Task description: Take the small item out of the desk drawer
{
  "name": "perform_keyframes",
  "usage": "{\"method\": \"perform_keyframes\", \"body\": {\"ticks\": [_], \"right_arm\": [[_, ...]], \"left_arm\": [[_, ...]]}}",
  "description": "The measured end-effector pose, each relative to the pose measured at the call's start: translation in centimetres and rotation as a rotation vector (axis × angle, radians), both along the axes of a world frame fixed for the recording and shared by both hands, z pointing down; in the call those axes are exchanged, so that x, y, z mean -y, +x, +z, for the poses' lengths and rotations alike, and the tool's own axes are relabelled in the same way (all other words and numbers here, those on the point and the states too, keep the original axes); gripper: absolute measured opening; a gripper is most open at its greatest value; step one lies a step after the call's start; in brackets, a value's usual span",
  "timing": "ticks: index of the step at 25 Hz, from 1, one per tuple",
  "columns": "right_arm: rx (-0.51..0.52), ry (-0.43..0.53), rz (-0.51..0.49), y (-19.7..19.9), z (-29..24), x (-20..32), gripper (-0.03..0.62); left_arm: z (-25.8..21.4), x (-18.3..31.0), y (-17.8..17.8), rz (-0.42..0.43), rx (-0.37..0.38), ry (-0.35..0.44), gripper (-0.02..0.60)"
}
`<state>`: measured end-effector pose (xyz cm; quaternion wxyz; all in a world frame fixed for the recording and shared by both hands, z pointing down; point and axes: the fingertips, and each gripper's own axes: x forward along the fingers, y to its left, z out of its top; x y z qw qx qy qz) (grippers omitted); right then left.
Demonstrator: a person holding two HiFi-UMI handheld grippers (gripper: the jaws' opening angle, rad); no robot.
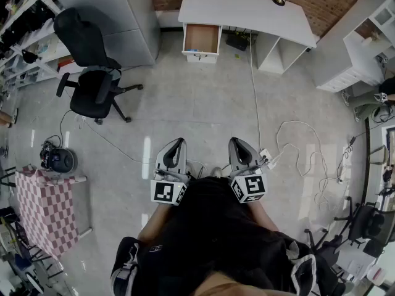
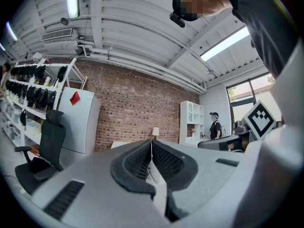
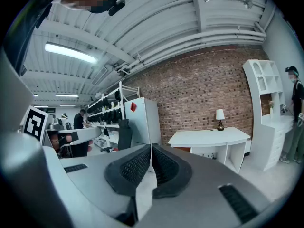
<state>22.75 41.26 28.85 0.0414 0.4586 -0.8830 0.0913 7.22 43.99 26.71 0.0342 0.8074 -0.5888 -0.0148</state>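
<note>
A white desk (image 1: pixel 247 8) stands far ahead against the brick wall, and its drawer (image 1: pixel 202 39) is pulled out at the left end. The drawer's brown bottom shows; no small item can be made out in it from here. Both grippers are held close to the person's body, several steps short of the desk. My left gripper (image 1: pixel 178 143) is shut with nothing between its pads (image 2: pixel 142 161). My right gripper (image 1: pixel 237 142) is shut and empty too. In the right gripper view the desk (image 3: pixel 209 137) shows in the distance with a small lamp (image 3: pixel 220 119) on it.
A black office chair (image 1: pixel 92 73) stands at the left. White cables (image 1: pixel 296 147) trail over the floor at the right. A checkered-cloth table (image 1: pixel 46 208) is near left. A white cabinet (image 1: pixel 123 17) stands beside the desk, white shelving (image 1: pixel 364 48) at the right, where a person stands (image 3: pixel 295 108).
</note>
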Motion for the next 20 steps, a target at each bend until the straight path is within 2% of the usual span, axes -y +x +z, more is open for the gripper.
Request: {"method": "perform_keyframes", "body": {"ticks": [11, 20], "right_arm": [[-0.002, 0.008, 0.014, -3.0, -0.1, -0.1, 0.029], [-0.021, 0.012, 0.031, -9.1, 0.0, -0.1, 0.029]], "left_arm": [[0.4, -0.3, -2.8, 0.013, -0.014, -0.005, 0.011], [1.6, -0.9, -8.4, 0.034, -0.047, -0.018, 0.011]]}}
